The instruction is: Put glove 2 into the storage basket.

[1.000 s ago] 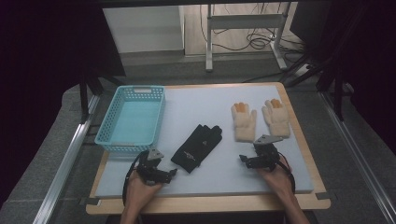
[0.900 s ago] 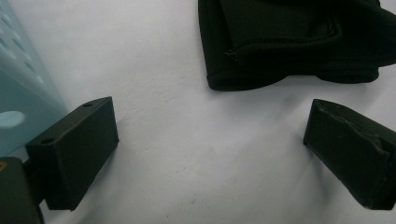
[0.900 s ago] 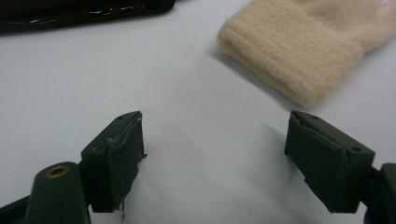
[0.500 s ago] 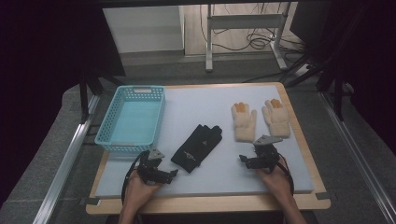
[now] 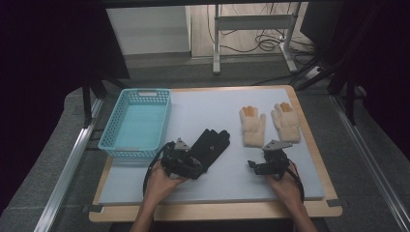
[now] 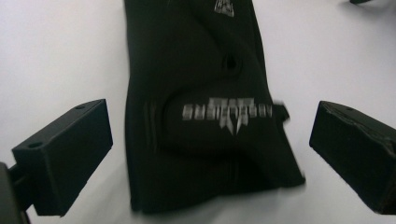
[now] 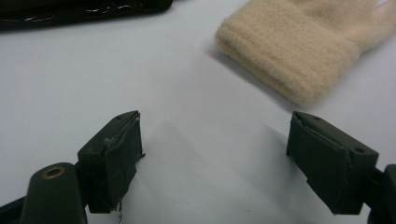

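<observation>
High view layout: black glove flat on the pale foam mat, near the middle; turquoise basket at the mat's left edge; two cream knit gloves side by side at the right.
Left gripper: over the cuff end of the black glove, jaws just been opening and now spread wide, nothing pinched; in the left gripper view the glove lies between the two black jaw blocks, apart from both.
Right gripper: jaws apart and empty, low over bare mat, just short of the nearer cream glove's cuff.
Step in hand (judged): lining up on the black glove for a pick-up, likely toward the basket.
Doing it well: lower until both jaw tips meet the mat either side of the cuff, then close to gather a fold of fabric; a pinch too shallow risks slipping off a single layer; a grip nearer the cuff than the fingers should keep the glove from dragging when lifted.
Black glove material: smooth, slightly stretchy-looking synthetic, flat and limp; grey printed logo and a small round hole on the back; straight cuff edge.
Cream gloves: thick, fuzzy knit with ribbed cuff, orange-tinted fingertips.
Basket: rigid plastic lattice walls, rectangular, empty.
Mat: matte, soft-looking, likely to give a little under the jaw tips.
</observation>
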